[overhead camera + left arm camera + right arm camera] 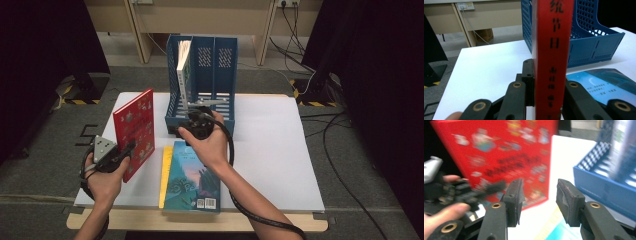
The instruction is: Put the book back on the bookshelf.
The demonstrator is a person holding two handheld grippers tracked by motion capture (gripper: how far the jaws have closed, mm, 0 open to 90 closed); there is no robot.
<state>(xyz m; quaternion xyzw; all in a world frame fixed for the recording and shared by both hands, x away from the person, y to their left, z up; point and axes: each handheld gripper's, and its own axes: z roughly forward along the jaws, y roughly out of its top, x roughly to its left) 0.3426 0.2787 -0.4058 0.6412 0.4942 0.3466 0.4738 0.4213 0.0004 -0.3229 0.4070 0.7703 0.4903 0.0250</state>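
**Red book held upright, ready for the blue rack**

The left gripper (116, 152) clamps the red book's (134, 131) spine, standing it upright near the table's (280, 150) left edge, apparently so it can slide into the blue file rack (222, 85). The right gripper (537, 202), jaws apart and empty, points toward it. A blue book (192, 177) lies flat nearby.

One camera looks down from above; two ride close behind the tongs, all sharing the red book (134, 131) and blue rack (202, 85).

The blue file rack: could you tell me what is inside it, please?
One book stands upright in the blue file rack's left compartment; the other two look empty, though their floors are partly hidden.
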